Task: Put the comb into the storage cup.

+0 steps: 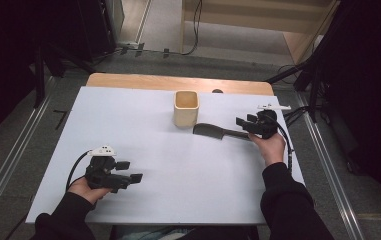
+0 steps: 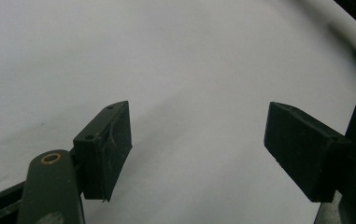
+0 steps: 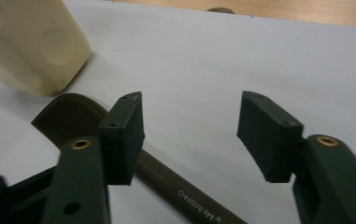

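High view: both tongs, left (image 1: 129,171) and right (image 1: 244,122), agape; brush (image 1: 217,132) beside cream cup (image 1: 186,107).

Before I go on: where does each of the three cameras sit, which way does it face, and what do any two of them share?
High view: above the person's side, looking forward and down on the white table; both forearms, left gripper, right gripper.
Left gripper view: rides the left gripper, facing bare tabletop; its jaws apart.
Right gripper view: rides the right gripper, facing the dark flat brush and cream square cup.
Shared: high and right gripper views both show brush and cup.
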Motion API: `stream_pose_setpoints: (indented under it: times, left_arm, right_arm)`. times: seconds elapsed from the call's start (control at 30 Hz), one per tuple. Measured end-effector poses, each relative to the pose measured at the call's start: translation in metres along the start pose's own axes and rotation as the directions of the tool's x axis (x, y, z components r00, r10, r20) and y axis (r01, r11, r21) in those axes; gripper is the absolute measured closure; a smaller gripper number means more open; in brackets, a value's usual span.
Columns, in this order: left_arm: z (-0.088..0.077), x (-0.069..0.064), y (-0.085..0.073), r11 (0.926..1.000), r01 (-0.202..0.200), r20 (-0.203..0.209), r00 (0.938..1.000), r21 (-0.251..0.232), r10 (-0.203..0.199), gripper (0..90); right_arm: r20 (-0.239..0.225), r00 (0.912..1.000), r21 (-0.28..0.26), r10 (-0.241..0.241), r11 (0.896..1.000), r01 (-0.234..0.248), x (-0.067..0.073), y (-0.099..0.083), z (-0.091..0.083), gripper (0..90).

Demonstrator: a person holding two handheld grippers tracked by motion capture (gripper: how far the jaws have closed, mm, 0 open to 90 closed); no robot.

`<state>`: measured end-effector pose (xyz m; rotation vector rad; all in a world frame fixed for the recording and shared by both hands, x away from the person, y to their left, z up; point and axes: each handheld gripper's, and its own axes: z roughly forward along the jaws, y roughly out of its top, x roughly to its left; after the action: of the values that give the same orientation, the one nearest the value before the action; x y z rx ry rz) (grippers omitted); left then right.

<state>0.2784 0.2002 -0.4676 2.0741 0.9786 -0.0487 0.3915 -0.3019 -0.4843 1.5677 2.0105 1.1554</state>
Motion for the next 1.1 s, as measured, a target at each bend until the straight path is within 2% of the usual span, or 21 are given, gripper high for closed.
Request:
stream_pose_setpoints:
  times: [0.13, 0.17, 0.2, 0.27, 0.3, 0.33, 0.37, 0.43, 0.53, 0.7, 0.83, 1.1]
  left_arm:
    - [0.000, 0.000, 0.000, 1.0000, -0.001, 0.001, 1.0000, -0.001, 0.001, 23.9]
    - [0.000, 0.000, 0.000, 1.0000, -0.002, 0.000, 1.0000, 0.000, 0.002, 23.9]
    - [0.000, 0.000, 0.000, 1.0000, -0.002, -0.001, 1.0000, 0.000, 0.002, 23.9]
    - [0.000, 0.000, 0.000, 1.0000, -0.002, -0.002, 1.0000, 0.001, 0.002, 23.9]
    - [0.000, 0.000, 0.000, 1.0000, -0.002, -0.002, 1.0000, 0.001, 0.002, 23.9]
    - [0.000, 0.000, 0.000, 1.0000, -0.002, -0.002, 1.0000, 0.001, 0.002, 23.9]
    - [0.000, 0.000, 0.000, 1.0000, -0.002, -0.002, 1.0000, 0.001, 0.002, 23.9]
    - [0.000, 0.000, 0.000, 1.0000, -0.002, -0.001, 1.0000, 0.000, 0.002, 23.9]
    - [0.000, 0.000, 0.000, 1.0000, -0.003, -0.004, 1.0000, 0.000, 0.003, 23.9]
    - [-0.001, 0.000, 0.000, 1.0000, -0.003, -0.003, 1.0000, -0.002, 0.003, 23.8]
    - [-0.002, 0.001, 0.000, 1.0000, -0.002, -0.002, 1.0000, -0.004, 0.002, 23.9]
    - [-0.001, 0.000, 0.000, 1.0000, -0.005, -0.004, 1.0000, -0.001, 0.005, 23.9]
  right_arm:
    - [0.001, 1.0000, 0.007, 0.003, 1.000, -0.003, -0.001, -0.002, 0.001, 48.5]
    - [0.005, 0.9998, 0.021, 0.019, 1.000, -0.019, -0.001, -0.003, 0.001, 55.6]
    - [0.005, 0.9998, 0.021, 0.019, 1.000, -0.019, -0.001, -0.003, 0.001, 55.6]
    - [0.008, 0.9997, 0.020, 0.021, 1.000, -0.022, -0.001, -0.004, 0.001, 65.3]
    - [0.014, 0.9997, 0.026, 0.022, 0.999, -0.022, -0.001, -0.004, 0.002, 67.5]
    - [0.012, 0.9995, 0.037, 0.030, 0.999, -0.030, -0.002, -0.006, 0.004, 77.9]
    - [0.012, 0.9995, 0.037, 0.030, 0.999, -0.030, -0.002, -0.006, 0.004, 77.9]
    - [0.023, 0.9994, 0.039, 0.026, 0.999, -0.027, -0.003, -0.008, 0.006, 87.6]
    - [0.030, 0.9995, 0.059, 0.007, 0.998, -0.009, -0.003, -0.011, 0.012, 87.7]
    - [0.036, 0.9993, 0.115, 0.008, 0.993, -0.012, -0.003, -0.017, 0.024, 87.6]
    - [0.030, 0.9996, 0.148, -0.002, 0.989, -0.003, -0.003, -0.019, 0.026, 87.6]
    - [0.030, 0.9992, 0.169, -0.026, 0.985, 0.020, -0.001, -0.021, 0.023, 87.6]
